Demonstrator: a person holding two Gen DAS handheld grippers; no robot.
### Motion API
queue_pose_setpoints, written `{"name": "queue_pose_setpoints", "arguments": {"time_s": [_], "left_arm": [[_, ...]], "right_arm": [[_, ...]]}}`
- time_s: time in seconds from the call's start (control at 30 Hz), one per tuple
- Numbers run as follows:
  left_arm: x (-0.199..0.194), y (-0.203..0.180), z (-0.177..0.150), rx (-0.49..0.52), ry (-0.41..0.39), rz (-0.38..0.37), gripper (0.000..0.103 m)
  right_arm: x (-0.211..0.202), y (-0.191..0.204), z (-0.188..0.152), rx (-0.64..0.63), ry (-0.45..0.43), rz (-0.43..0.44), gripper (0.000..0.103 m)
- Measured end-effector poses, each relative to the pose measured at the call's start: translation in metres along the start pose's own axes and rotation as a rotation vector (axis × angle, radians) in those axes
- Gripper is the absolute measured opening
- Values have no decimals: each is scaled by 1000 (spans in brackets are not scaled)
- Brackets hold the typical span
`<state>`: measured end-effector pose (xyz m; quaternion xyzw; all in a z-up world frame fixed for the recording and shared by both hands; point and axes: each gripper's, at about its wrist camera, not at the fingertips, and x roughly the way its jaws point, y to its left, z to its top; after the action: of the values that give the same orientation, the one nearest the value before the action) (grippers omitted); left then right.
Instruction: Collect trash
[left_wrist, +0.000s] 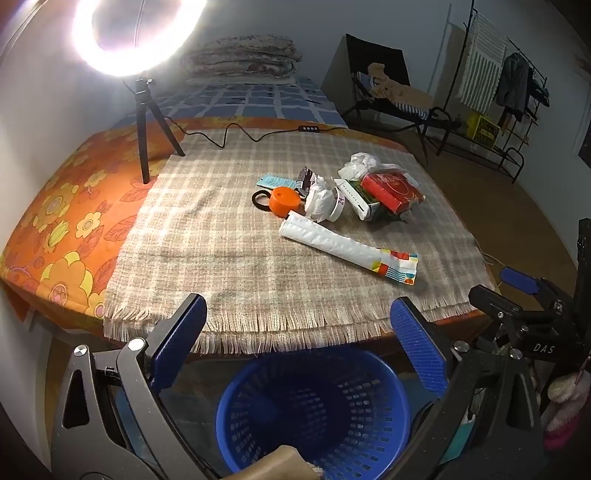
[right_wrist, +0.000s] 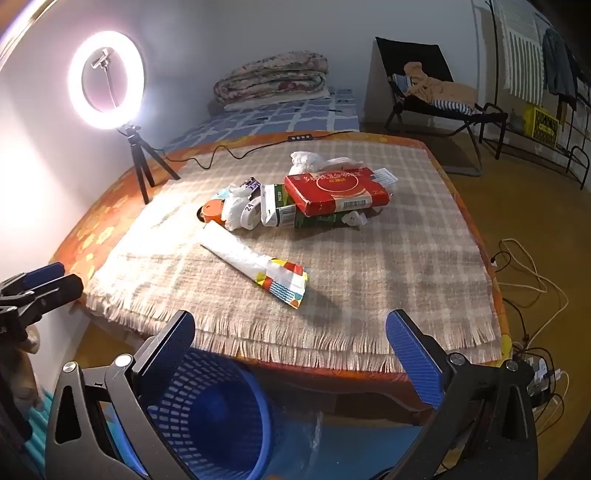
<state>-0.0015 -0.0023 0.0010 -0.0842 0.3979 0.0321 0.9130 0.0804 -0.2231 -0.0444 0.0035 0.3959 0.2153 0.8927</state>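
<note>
Left gripper (left_wrist: 299, 339): spread about as wide as possible, nothing between the pads, aimed down over the near table edge. Right gripper (right_wrist: 290, 354): same, fully spread, nothing held.

Directly below, on the floor against the near edge: blue perforated trash basket (left_wrist: 314, 410), seemingly empty. Partly tucked under the table overhang, so risk of dropped pieces clipping the fringe or table edge and landing on the floor instead.

Plaid fringed cloth (left_wrist: 221, 258) over the tabletop: loose weave, long fringe. Risk of a fingertip snagging the cloth on a low scoop and dragging the whole pile.

Nearest trash: long white wrapper with coloured end (left_wrist: 347, 249), flat on the cloth, apart from the rest. Thin and flat, so likely slip or a pinch of cloth along with it.

Behind it, one tight cluster: orange round lid (left_wrist: 283, 201) touching crumpled white paper (left_wrist: 319, 199), white tape roll (left_wrist: 339, 205), green carton (right_wrist: 317, 219) with red box (right_wrist: 336, 194) resting tilted on top, white plastic bag (left_wrist: 358, 162) at the back. Risk: grabbing the carton first tips the red box off; crumpled paper light enough to get knocked away by an open finger. Black ring (left_wrist: 260, 199) beside the lid: trash or not, cannot tell.

Far left: ring light on tripod (right_wrist: 138, 162), cable (left_wrist: 229, 136) trailing across the cloth's far edge. Risk of hooking the cable on a far reach and toppling the light.
</note>
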Motion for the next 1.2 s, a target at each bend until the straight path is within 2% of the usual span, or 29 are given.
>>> {"name": "queue_pose_setpoints", "arguments": {"time_s": [1.2], "left_arm": [[4,1,-2,0,7,1,101]], "right_arm": [[3,1,-4,0,19,15,102]]}}
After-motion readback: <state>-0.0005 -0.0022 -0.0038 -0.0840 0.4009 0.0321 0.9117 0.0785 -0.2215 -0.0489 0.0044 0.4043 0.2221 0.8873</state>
